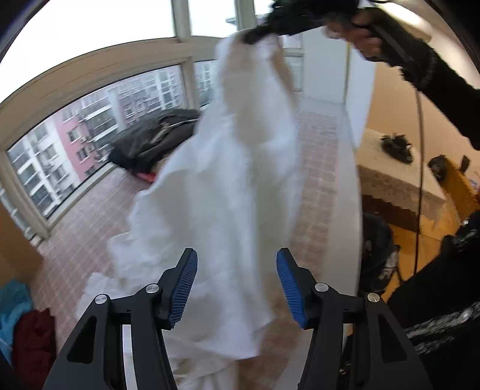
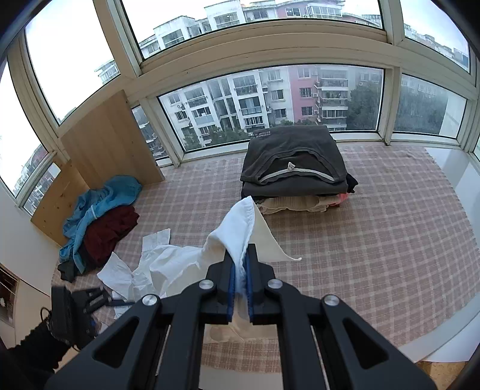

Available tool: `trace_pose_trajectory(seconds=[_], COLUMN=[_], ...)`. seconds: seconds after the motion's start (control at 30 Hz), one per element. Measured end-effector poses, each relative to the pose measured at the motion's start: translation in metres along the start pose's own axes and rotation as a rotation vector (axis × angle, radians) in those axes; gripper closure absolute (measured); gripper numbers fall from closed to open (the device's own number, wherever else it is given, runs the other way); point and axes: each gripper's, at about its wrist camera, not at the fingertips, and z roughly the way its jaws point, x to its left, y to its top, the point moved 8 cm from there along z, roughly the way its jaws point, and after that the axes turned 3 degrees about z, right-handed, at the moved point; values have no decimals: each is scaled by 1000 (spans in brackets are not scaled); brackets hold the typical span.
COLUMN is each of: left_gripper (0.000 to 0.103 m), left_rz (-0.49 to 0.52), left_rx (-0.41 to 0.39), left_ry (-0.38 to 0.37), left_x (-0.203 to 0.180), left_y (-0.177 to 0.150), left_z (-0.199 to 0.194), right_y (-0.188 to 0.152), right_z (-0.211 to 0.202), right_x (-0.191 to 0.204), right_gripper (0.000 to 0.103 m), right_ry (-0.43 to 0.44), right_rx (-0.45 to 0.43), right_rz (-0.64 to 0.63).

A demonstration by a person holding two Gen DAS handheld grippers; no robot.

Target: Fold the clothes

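A white garment [image 1: 228, 186] hangs in the left wrist view, blurred, held up by its top end. My right gripper [image 1: 270, 25] grips that end at the upper edge, with a person's hand [image 1: 357, 39] in a black sleeve behind it. My left gripper [image 1: 237, 264] stands open low in front of the hanging cloth, its blue pads [image 1: 186, 288] wide apart with nothing between them. In the right wrist view my right gripper [image 2: 240, 261] is shut on a fold of the white garment [image 2: 180, 264], which trails down left onto the checked cloth. The left gripper [image 2: 87, 300] shows at lower left.
A stack of folded clothes [image 2: 297, 162] with a dark top piece sits by the window. Unfolded blue and maroon clothes [image 2: 102, 216] lie at the left beside a wooden board [image 2: 111, 141]. The pink checked cloth [image 2: 375, 240] covers the surface. A room with a covered table [image 1: 399, 186] lies to the right.
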Motion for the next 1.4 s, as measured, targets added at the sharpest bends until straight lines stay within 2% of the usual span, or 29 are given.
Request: trace_pose_trajectory(seconds=[0.1, 0.2, 0.23, 0.3, 0.37, 0.43, 0.5, 0.6, 0.67, 0.73, 0.87, 0.93, 1.0, 1.07, 1.13, 1.17, 1.2, 1.23, 1.27, 1.3, 1.33, 1.4], left_gripper=[49, 50, 55, 87, 100, 102, 102, 102, 102, 102, 102, 102, 102, 102, 102, 102, 102, 102, 102, 102, 102, 102], left_rz=[4, -30, -45, -74, -70, -64, -40, 17, 33, 60, 115, 144, 160, 174, 174, 173, 172, 171, 170, 169, 168, 187], left_rx=[-27, -40, -33, -18, 20, 50, 50, 12, -33, -73, -151, -184, -200, -215, -169, -144, -120, -96, -71, -47, -23, -43], left_ry=[-32, -17, -13, -4, 17, 40, 93, 221, 328, 421, 605, 659, 676, 690, 674, 665, 656, 647, 638, 629, 620, 626], left_x=[-21, -18, -15, -7, 0, 9, 25, 69, 107, 130, 172, 171, 164, 158, 159, 160, 160, 161, 162, 162, 163, 160], left_y=[7, 13, 12, 9, 0, -9, -3, 37, 76, 109, 176, 197, 199, 201, 185, 177, 169, 160, 152, 144, 136, 142], left_z=[4, 13, 17, 24, 33, 37, 26, -21, -72, -125, -232, -276, -295, -314, -299, -291, -283, -275, -268, -260, -252, -259], right_y=[0, -2, -3, -5, -7, -9, -4, 30, 65, 100, 164, 178, 187, 189, 188, 187, 186, 184, 182, 182, 183, 190], right_z=[-1, -2, -2, -2, -2, 1, 1, -13, -39, -73, -161, -194, -215, -211, -207, -196, -178, -157, -139, -133, -133, -147], right_x=[2, 2, 1, -1, -2, -3, -3, 11, 34, 64, 132, 154, 173, 186, 195, 198, 197, 196, 195, 196, 198, 205], right_gripper=[97, 97, 97, 97, 97, 97, 98, 98, 98, 98, 98, 98, 98, 98, 98, 98, 98, 98, 98, 98, 98, 98], right_ry=[-4, -7, -6, -3, 1, -2, -1, 49, 86, 127, 209, 239, 240, 185, 198, 160, 100, 85, 115, 135, 131, 153], right_rx=[3, 5, 5, 5, 5, 2, -27, -100, -185, -275, -459, -524, -562, -531, -509, -500, -461, -397, -340, -328, -346, -396], right_rz=[-7, -11, -10, -6, -2, 4, 20, 40, 17, -21, -104, -133, -167, -204, -223, -246, -262, -258, -234, -217, -218, -216])
